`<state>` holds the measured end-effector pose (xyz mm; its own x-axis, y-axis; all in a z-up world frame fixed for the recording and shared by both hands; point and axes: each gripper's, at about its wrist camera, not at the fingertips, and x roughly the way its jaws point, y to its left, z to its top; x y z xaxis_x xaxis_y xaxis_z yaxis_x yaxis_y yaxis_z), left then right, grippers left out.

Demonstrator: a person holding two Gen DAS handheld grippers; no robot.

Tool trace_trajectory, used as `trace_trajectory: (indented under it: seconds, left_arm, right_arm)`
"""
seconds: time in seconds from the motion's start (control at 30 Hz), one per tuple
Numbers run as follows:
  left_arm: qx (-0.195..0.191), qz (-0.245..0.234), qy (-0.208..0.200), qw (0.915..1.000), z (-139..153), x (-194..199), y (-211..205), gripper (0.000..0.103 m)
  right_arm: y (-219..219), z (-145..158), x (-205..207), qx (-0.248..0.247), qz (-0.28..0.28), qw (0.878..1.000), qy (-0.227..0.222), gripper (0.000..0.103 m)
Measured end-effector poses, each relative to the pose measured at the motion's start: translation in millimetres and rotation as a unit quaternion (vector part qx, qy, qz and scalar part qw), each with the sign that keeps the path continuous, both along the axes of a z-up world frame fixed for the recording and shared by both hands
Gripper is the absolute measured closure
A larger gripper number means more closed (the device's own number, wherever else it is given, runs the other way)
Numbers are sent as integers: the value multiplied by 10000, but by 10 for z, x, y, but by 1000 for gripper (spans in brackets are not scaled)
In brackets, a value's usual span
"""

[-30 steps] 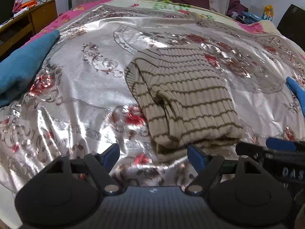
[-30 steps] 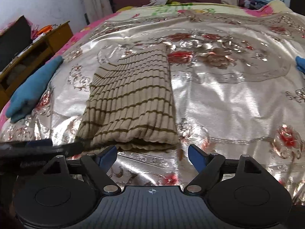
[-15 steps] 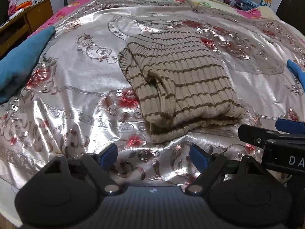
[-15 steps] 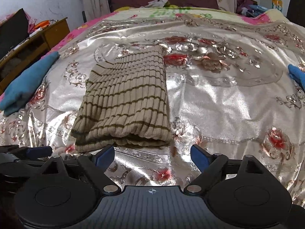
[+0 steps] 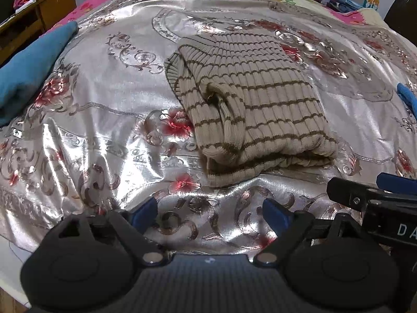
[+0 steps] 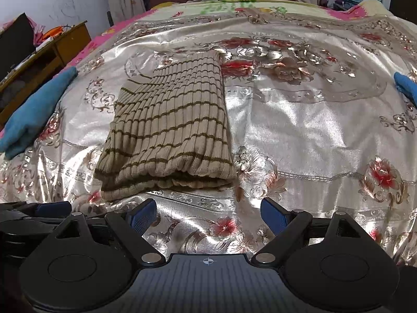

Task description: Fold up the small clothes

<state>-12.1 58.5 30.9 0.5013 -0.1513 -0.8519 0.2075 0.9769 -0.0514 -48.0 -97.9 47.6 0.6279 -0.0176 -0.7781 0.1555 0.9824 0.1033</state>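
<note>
A beige ribbed sweater with thin brown stripes point(image 5: 250, 107) lies folded into a thick rectangle on the shiny floral bedspread point(image 5: 104, 120). It also shows in the right wrist view point(image 6: 169, 133). My left gripper point(image 5: 209, 215) is open and empty, hovering short of the sweater's near edge. My right gripper point(image 6: 208, 215) is open and empty, also short of the near edge. The right gripper's fingers point(image 5: 365, 195) show at the right of the left wrist view, and the left gripper's fingers point(image 6: 36, 212) at the left of the right wrist view.
A folded blue cloth point(image 5: 28, 65) lies at the bed's left edge, also in the right wrist view point(image 6: 34, 109). Another blue item point(image 6: 406, 86) lies at the right edge. A wooden cabinet point(image 6: 44, 54) stands left of the bed. Clutter sits at the headboard.
Both grippers have drawn back from the folded sweater toward the near edge of the bed. Both stayed open. The sweater has not moved.
</note>
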Motion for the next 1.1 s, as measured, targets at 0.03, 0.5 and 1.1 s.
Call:
trace_trajectory:
  seconds: [0.03, 0.5, 1.1]
  left_arm:
    - [18, 0, 12, 10000, -6, 5, -2, 11]
    - [195, 58, 35, 9998, -8, 25, -10, 6]
    - [433, 65, -77, 9990, 31, -18, -53, 0]
  right_arm:
    - [3, -4, 0, -6, 8, 10000, 5, 14]
    - [-29, -33, -28, -23, -48, 10000, 66, 14]
    - [-67, -137, -50, -95, -119, 9994, 299, 14]
